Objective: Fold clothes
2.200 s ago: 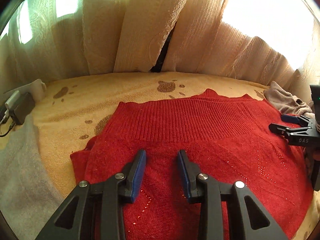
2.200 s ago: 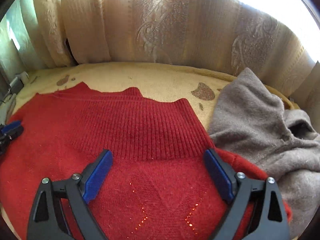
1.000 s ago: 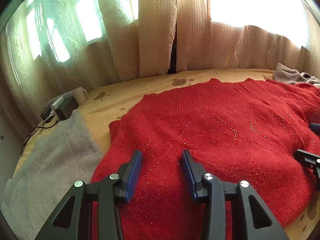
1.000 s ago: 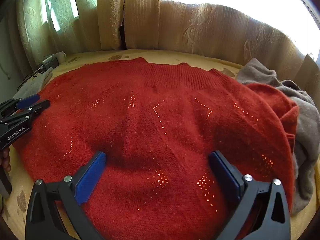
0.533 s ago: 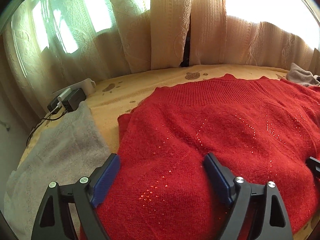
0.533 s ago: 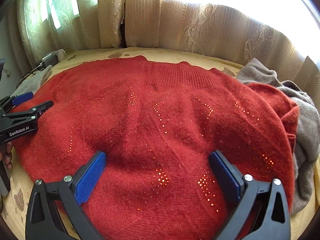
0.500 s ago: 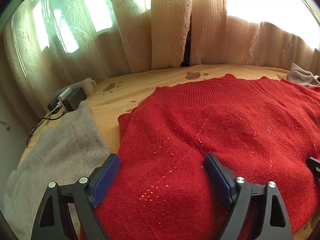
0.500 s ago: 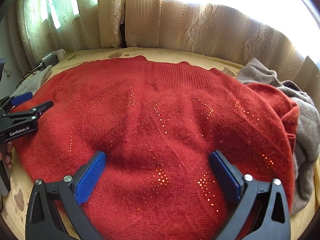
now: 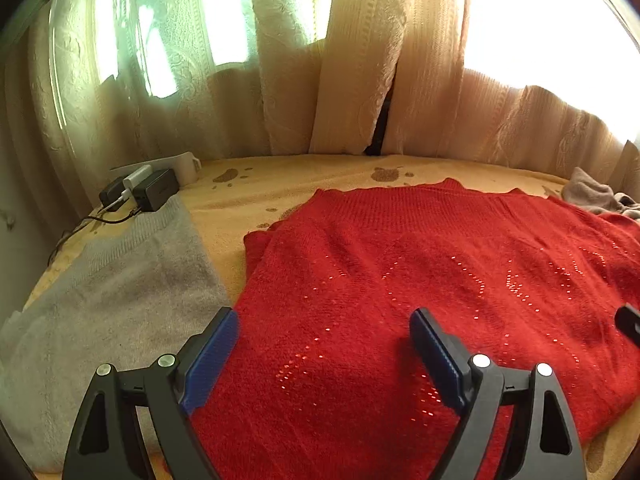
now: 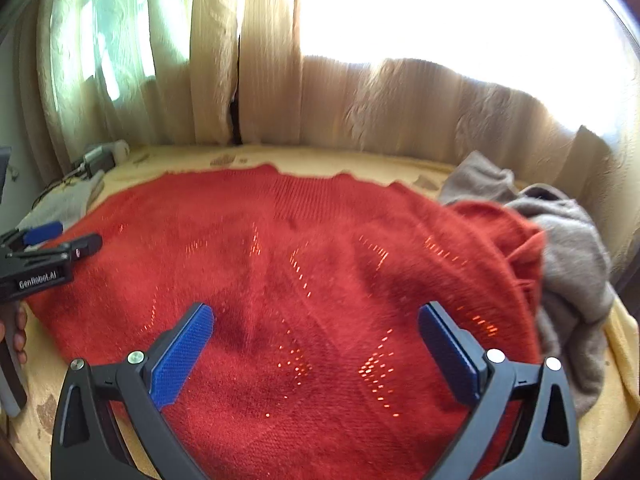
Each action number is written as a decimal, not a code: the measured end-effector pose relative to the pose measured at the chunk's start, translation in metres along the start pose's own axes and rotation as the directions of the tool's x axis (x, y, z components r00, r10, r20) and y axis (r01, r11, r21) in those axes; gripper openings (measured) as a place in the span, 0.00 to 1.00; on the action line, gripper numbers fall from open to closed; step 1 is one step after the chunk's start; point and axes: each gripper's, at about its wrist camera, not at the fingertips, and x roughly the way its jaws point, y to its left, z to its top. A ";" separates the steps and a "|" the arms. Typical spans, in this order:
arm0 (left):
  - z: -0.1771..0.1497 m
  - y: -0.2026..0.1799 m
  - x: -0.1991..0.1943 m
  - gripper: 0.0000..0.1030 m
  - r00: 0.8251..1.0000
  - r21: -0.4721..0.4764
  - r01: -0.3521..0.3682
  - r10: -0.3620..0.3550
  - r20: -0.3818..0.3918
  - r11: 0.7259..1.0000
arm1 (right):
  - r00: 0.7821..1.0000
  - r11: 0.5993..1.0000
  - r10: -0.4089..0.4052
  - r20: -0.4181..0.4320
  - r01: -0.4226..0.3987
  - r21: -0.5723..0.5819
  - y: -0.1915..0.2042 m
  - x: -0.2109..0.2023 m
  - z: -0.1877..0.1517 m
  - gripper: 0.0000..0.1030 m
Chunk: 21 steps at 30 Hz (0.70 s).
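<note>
Flat on the yellow bedspread (image 9: 256,196) lies the red sweater (image 9: 420,280).

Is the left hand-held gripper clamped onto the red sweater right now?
No, the left hand-held gripper hangs wide open above the red sweater, its fingers apart and pinching nothing.

yellow bedspread (image 9: 320,196) carries red sweater (image 9: 420,300), grey knits (image 9: 112,300), perhaps chargers (image 9: 148,192).
</note>
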 end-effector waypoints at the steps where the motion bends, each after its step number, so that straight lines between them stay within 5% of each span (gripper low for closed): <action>1: 0.000 -0.005 -0.003 0.87 1.000 0.023 0.006 -0.006 0.009 1.000 | 0.999 1.000 -0.017 0.044 0.017 -0.006 -0.001 -0.010 0.004 1.00; 5: -0.005 -0.032 0.000 0.87 0.999 0.114 0.032 -0.032 -0.001 0.993 | 0.999 0.999 -0.051 -0.014 0.051 -0.017 -0.010 0.002 0.006 1.00; 7: -0.012 -0.042 0.008 0.87 1.000 0.136 0.028 -0.026 -0.017 0.990 | 0.988 1.000 0.022 -0.155 -0.021 0.007 -0.015 0.031 -0.007 1.00; 9: -0.013 -0.048 0.012 0.87 1.000 0.163 0.000 0.005 -0.029 0.987 | 0.980 0.999 0.021 -0.197 -0.028 -0.029 -0.012 0.039 -0.007 1.00; 21: -0.014 -0.047 0.018 0.90 0.998 0.153 0.024 -0.015 -0.057 0.988 | 0.978 0.998 0.024 -0.209 -0.035 -0.047 -0.012 0.039 -0.009 1.00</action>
